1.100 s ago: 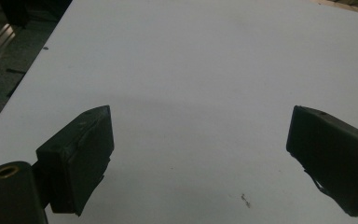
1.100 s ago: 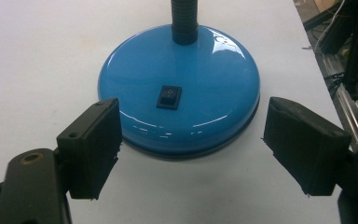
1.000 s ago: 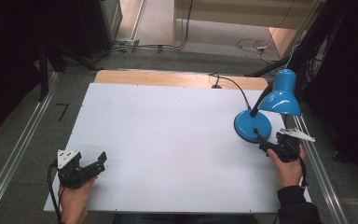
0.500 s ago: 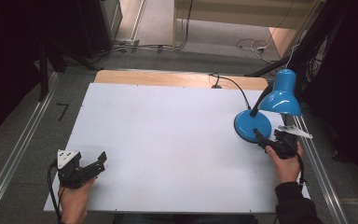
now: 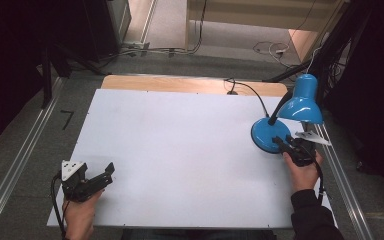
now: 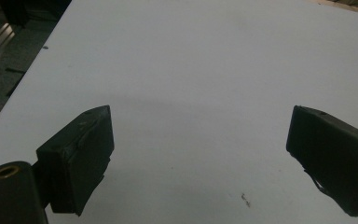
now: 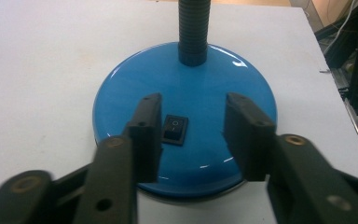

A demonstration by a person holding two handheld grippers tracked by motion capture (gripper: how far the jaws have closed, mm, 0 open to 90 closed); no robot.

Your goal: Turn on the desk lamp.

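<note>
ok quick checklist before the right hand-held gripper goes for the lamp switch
1. Right hand-held gripper open: ok.
2. Rocker switch in sight: ok, though it sits close by one jaw, not midway between them.
3. Lamp base flat on the table: ok.
4. Contact with the switch: cannot tell.
5. Lamp on or off: cannot tell.
6. Left hand-held gripper open, far from the lamp: ok.

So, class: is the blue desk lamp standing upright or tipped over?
Upright. The lamp's round base sits flat on the white table, neck rising, shade above it.
</note>
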